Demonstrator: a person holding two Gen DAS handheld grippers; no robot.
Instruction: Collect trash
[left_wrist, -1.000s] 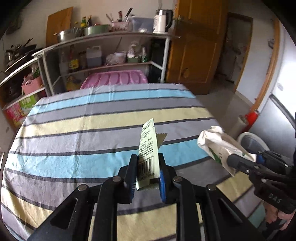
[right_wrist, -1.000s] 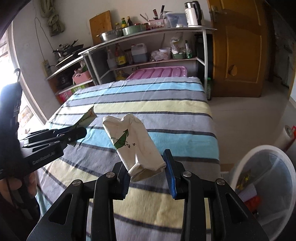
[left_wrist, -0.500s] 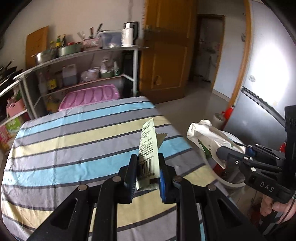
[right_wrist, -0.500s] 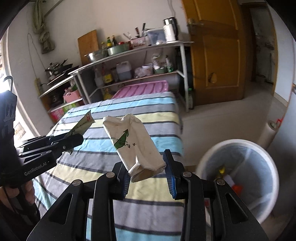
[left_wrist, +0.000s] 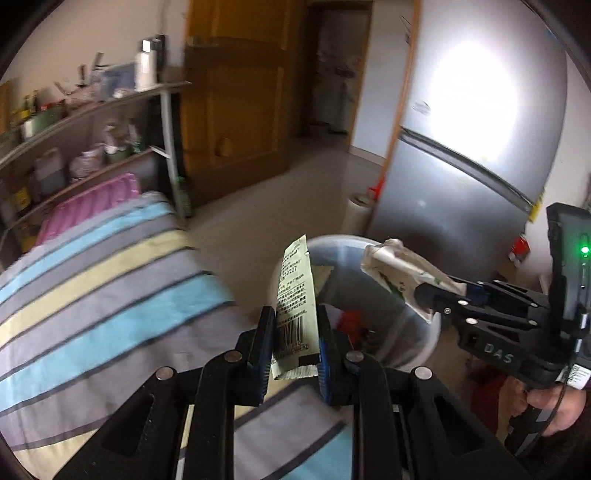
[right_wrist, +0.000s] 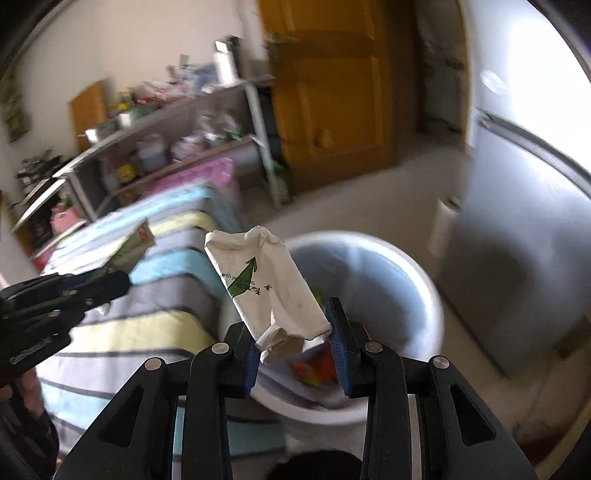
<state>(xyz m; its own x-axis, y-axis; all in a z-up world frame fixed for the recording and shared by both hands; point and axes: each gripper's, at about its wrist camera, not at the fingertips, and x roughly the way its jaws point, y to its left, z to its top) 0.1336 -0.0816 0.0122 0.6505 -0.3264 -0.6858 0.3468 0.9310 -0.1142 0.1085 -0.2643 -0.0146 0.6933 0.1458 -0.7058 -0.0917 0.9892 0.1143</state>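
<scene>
Pale green barcoded wrapper (left_wrist: 295, 295) and crumpled white paper bag (right_wrist: 269, 288) above white bin (right_wrist: 406, 266).

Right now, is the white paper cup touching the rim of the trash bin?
Apart. In the right wrist view the cup sits clamped in the right gripper, held up in the air in front of the bin; no part of it rests on the rim.

— What stood far left?
— A cluttered metal shelf (left_wrist: 92, 110), a pink tray (left_wrist: 88, 201) below it.
— And right?
— A wooden door (right_wrist: 332, 92), then a grey fridge (left_wrist: 472, 155). A striped cloth (left_wrist: 92, 295) lay near left.
</scene>
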